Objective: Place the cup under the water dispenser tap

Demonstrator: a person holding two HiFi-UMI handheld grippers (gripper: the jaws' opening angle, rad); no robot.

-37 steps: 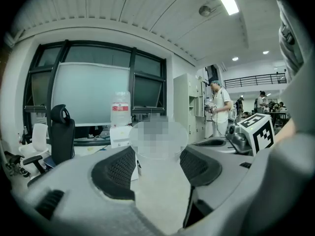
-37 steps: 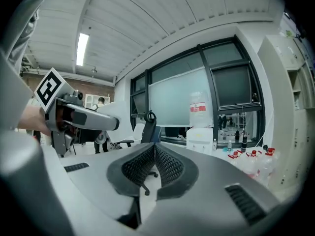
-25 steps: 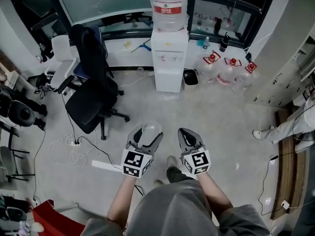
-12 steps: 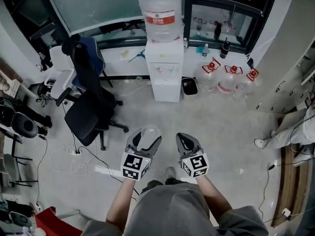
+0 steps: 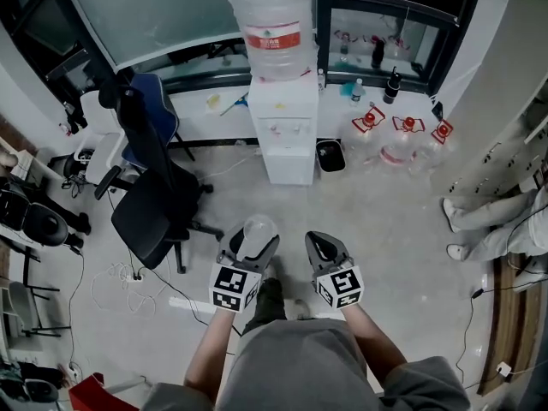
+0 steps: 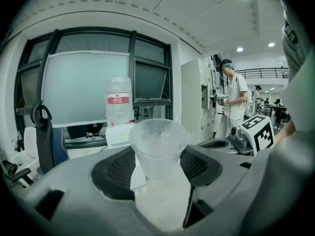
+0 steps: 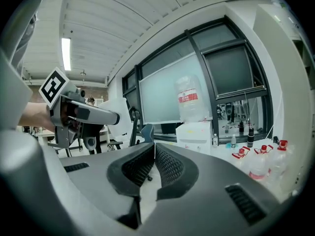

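Observation:
A clear plastic cup (image 6: 158, 149) sits upright between the jaws of my left gripper (image 6: 158, 167), which is shut on it; in the head view the cup (image 5: 258, 229) shows at the tip of the left gripper (image 5: 249, 248). My right gripper (image 5: 324, 248) is beside it, jaws shut on nothing (image 7: 153, 167). The white water dispenser (image 5: 287, 131) with a big bottle (image 5: 276, 26) on top stands ahead against the wall, well beyond both grippers. It shows small in the left gripper view (image 6: 119, 132) and the right gripper view (image 7: 198, 134).
A black office chair (image 5: 154, 187) stands to the left of the dispenser. Several water jugs with red caps (image 5: 402, 137) lie on the floor at the right. A person's legs (image 5: 484, 229) show at the right edge. Cables (image 5: 120, 272) trail at the left.
The dispenser has come a little nearer and lower in the head view as the person walks toward it. Both grippers keep their pose, the cup still held.

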